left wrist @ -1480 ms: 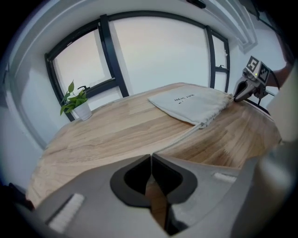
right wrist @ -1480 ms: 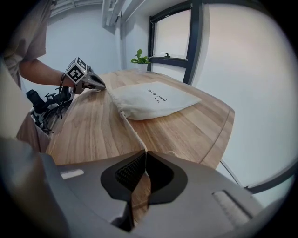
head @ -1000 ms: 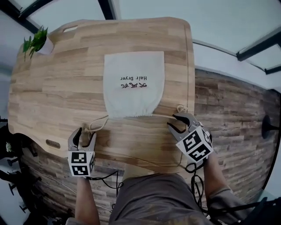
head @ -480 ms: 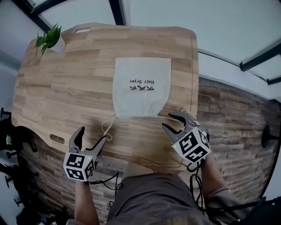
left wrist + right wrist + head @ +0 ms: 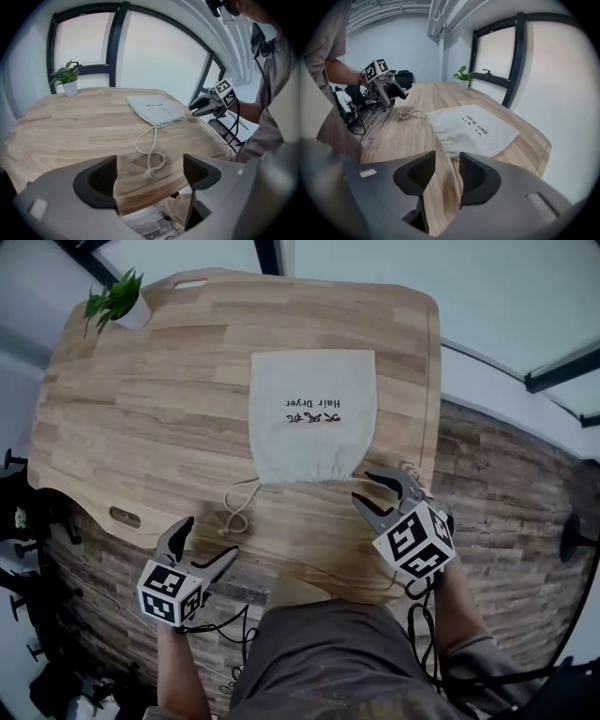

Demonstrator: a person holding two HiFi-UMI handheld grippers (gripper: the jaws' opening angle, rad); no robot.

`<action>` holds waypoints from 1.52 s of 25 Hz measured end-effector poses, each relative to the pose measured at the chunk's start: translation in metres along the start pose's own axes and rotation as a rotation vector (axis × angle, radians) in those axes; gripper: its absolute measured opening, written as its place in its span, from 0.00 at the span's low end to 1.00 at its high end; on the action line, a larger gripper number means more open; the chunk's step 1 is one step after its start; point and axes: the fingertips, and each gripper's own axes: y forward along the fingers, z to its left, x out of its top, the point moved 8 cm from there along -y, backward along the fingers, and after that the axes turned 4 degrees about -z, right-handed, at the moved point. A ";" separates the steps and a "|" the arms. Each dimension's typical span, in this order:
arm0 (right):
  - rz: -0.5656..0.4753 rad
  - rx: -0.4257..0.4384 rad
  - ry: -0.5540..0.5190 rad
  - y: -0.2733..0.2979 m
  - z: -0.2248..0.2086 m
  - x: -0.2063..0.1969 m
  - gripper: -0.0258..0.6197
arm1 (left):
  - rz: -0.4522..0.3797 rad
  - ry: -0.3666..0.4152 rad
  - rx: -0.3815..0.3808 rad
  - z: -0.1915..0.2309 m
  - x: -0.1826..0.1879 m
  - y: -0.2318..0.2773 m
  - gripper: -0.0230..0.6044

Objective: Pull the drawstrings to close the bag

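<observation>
Clock is read from the table centre in the head view.

- Table is bare from 7 to 12, giving a wide lane across the left half.
- Plant stands at the 10 corner and is the only upright obstacle.
- Bag lies flat at 3, low enough to pass over.
- Left cord is looped at 6, just inside the near edge.
- Right cord trails from the bag mouth toward 4, by the right edge.
- The near-edge strip between the 2 cords is bare wood.
- Floor past the edge at 3 to 5 is open.
</observation>
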 end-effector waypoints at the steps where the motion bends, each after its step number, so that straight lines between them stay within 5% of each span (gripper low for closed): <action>1: -0.002 0.001 -0.006 0.000 0.001 0.001 0.33 | 0.005 0.006 -0.002 -0.002 -0.002 -0.001 0.72; 15: -0.008 -0.022 -0.006 -0.015 -0.002 -0.005 0.32 | -0.054 0.163 -0.038 -0.023 0.048 0.042 0.72; 27: 0.042 0.047 -0.004 0.019 -0.005 -0.006 0.31 | 0.055 0.325 -0.111 -0.008 0.074 0.104 0.71; 38: 0.098 0.066 -0.006 0.032 -0.006 -0.015 0.29 | 0.096 0.366 -0.131 0.003 0.070 0.115 0.43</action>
